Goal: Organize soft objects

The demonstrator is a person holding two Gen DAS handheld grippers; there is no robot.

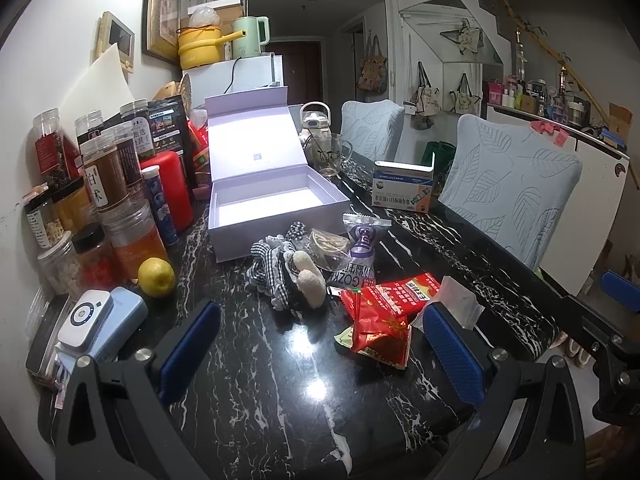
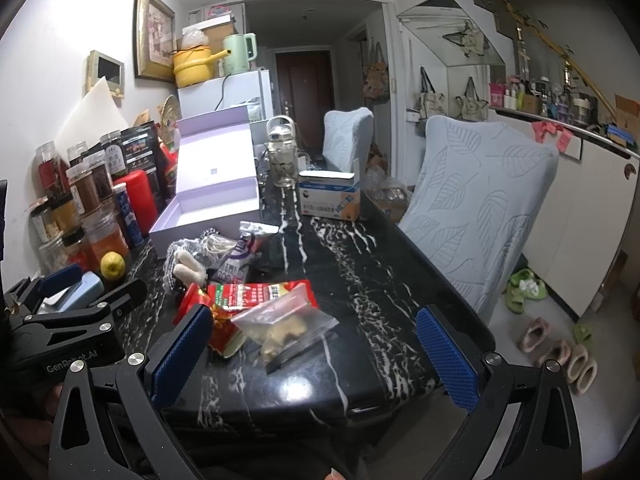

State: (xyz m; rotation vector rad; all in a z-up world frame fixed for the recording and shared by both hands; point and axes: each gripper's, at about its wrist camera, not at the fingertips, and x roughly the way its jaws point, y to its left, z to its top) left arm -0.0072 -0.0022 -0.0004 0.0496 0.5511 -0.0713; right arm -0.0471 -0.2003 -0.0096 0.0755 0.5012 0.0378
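My left gripper (image 1: 320,344) hangs over the near edge of the table (image 1: 280,400) with its jaws spread wide and nothing between them; the blue pads (image 1: 452,356) bracket bare marble just short of the pile. My right gripper (image 2: 316,360) is likewise wide apart and empty, hovering at the table's corner with a clear bag (image 2: 284,328) of pale lumps lying just ahead of its pads.

Moving outward, the soft things sit bunched mid-table: red packets (image 1: 380,312) nearest, then a gingham cloth (image 1: 276,268) wrapped round a small plush (image 1: 310,280), a clear pouch of bands (image 1: 324,246) and a purple pouch (image 1: 360,252). Just behind them the box (image 1: 276,200) stands open and empty, lid up, and I judge that is where they belong.

All of it looks light and limp, I reckon. The packets are glossy film (likely slippery), so I would pinch a crimped seam, not the puffed belly. The cloth will sag and trail; I would take it at its bunched middle, plush included. Jars (image 1: 104,184) and a lemon (image 1: 157,278) crowd the left side, so I would keep my swing clear of them
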